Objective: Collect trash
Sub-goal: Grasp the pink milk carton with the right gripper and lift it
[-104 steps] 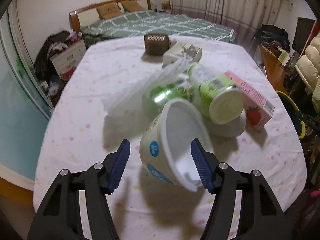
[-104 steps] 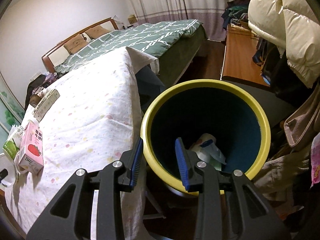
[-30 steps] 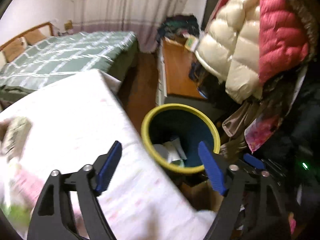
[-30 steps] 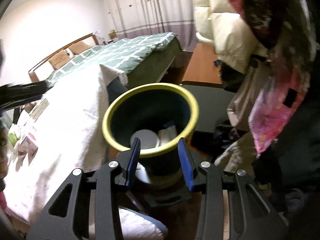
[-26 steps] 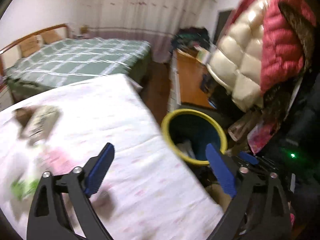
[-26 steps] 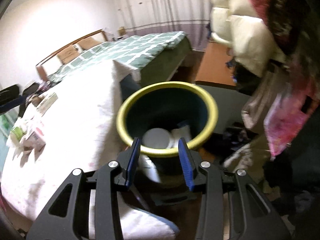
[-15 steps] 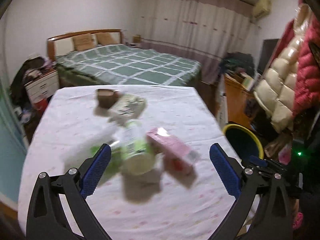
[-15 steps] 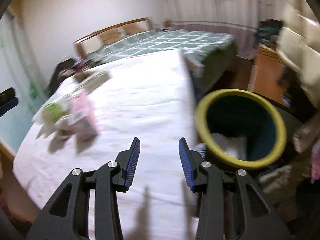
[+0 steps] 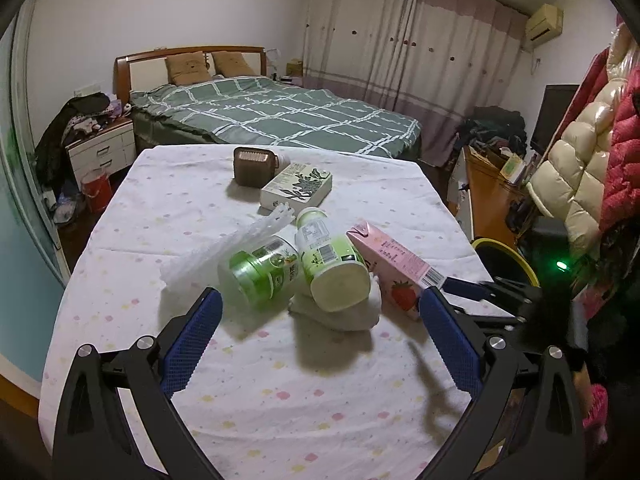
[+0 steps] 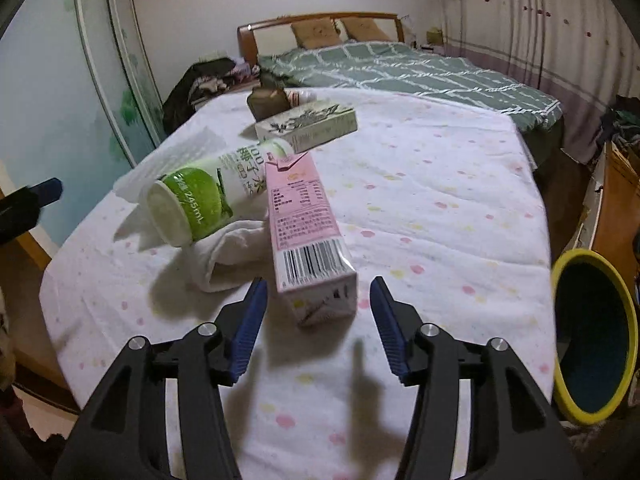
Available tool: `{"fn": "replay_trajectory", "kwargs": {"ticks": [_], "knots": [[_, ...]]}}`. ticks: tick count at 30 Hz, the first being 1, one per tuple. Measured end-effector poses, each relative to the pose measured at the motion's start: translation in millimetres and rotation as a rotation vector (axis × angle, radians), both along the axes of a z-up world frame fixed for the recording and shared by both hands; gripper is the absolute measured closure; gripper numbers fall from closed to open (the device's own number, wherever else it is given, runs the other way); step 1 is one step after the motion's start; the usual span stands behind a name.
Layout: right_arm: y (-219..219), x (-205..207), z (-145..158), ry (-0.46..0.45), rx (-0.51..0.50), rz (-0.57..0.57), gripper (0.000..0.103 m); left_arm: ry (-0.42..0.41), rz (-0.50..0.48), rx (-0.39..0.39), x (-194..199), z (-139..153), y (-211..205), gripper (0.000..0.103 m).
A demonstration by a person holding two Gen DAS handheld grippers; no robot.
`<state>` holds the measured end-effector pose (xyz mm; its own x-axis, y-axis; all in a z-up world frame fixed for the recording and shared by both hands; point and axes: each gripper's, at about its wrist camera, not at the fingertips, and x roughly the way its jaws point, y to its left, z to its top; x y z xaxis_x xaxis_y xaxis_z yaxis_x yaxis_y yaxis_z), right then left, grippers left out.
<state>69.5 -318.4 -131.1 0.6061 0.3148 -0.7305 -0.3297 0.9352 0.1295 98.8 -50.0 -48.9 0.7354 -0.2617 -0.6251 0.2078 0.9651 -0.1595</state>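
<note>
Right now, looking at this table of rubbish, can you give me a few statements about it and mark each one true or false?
1. The pink carton lies on its side on the table. True.
2. The right gripper is clamped on the pink carton. False: its jaws stand apart on either side of the carton's near end without pressing it; they have just been opening.
3. The yellow-rimmed bin stands on the table. False: it stands on the floor beside the table.
4. The left gripper is empty, jaws wide apart. True.
5. The green-labelled bottle stands upright. False: it lies tipped over, resting on a white cloth.
</note>
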Motion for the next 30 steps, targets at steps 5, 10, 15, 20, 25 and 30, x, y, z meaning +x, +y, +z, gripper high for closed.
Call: {"fn": "replay_trajectory", "kwargs": {"ticks": [5, 10, 15, 20, 25, 30], "knots": [[2, 17, -13, 0.049, 0.002, 0.002, 0.052, 0.009, 0.009, -0.008, 3, -4, 3, 0.006], [-1, 23, -18, 0.056, 0.018, -0.017, 0.058, 0.023, 0.022, -0.009, 7, -9, 6, 0.006], [-14, 10, 7, -0.016, 0.043, -0.028, 0.061, 0.036, 0.016, -0.008, 11, -14, 3, 0.006], [-30, -10, 38, -0.087, 0.074, -0.044, 0.062, 0.045, -0.002, -0.002, 11, -17, -5, 0.006], [-41, -33, 58, -0.129, 0.092, -0.049, 0.064, 0.042, -0.015, 0.004, 10, -17, -10, 0.006], [-45, -43, 62, -0.133, 0.102, -0.06, 0.064, 0.046, -0.019, 0.005, 10, -18, -11, 0.006]]}}
